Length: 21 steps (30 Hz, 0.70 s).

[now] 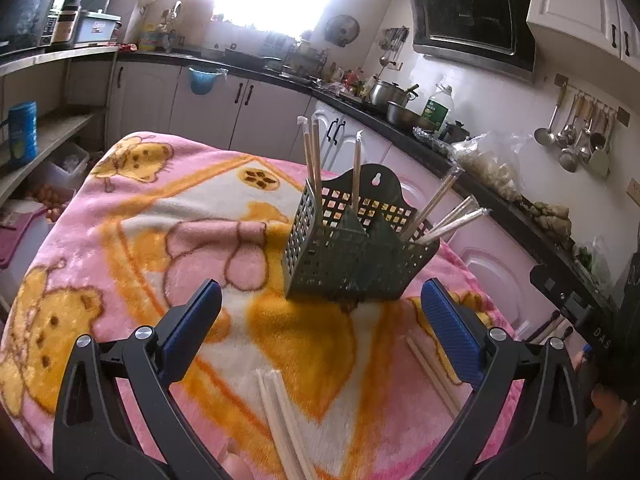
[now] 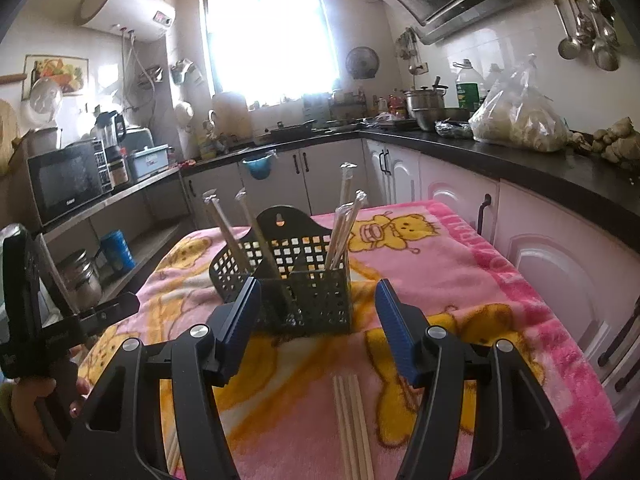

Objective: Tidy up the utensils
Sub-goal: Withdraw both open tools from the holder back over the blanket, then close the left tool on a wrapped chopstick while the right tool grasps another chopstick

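Chopsticks (image 2: 352, 424), about four loose ones, lie on the pink blanket (image 2: 460, 264) nearer than the black holder (image 2: 292, 284), under the right gripper (image 2: 318, 328), whose jaws stand wide and empty. The left gripper (image 1: 320, 332) is also wide over a second loose bundle (image 1: 284, 420). Pick-up seems the next step: lower, close on one bundle. Inside the holder stand perhaps six wrapped chopsticks (image 1: 444, 216).
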Motion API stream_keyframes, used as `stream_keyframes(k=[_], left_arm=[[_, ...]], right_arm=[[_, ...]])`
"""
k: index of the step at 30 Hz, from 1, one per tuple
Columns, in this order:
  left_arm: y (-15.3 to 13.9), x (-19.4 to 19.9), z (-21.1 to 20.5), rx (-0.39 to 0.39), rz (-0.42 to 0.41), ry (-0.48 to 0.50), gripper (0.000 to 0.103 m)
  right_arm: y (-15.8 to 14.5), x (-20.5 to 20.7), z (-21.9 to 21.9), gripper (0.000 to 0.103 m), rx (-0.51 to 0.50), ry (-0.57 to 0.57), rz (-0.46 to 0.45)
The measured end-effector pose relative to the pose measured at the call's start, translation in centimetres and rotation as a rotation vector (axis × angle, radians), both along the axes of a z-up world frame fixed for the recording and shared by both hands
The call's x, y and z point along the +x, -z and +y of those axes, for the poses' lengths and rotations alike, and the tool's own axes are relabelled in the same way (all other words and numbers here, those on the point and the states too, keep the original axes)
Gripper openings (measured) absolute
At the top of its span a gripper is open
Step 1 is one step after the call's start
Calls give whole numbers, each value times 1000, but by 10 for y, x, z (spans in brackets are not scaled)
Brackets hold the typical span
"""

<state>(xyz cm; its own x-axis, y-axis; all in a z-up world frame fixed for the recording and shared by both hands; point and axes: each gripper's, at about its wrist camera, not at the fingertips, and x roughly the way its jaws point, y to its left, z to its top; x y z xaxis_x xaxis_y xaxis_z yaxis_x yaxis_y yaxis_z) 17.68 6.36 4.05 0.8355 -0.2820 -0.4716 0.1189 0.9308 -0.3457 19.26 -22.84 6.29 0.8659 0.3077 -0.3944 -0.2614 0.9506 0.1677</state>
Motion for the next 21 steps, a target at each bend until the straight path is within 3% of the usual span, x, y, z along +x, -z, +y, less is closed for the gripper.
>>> stream_keyframes(k=[6, 8, 17, 21], left_arm=[[7, -12, 0, -4, 19, 13, 91], [12, -15, 1, -19, 36, 21, 87], [35, -29, 3, -28, 120, 33, 42], [49, -34, 5, -18, 169, 32, 17]], right_arm=[[3, -9, 1, 57, -12, -29, 9], [4, -12, 1, 57, -10, -37, 17], [12, -22, 1, 57, -16, -65, 42], [15, -25, 1, 57, -16, -72, 52]])
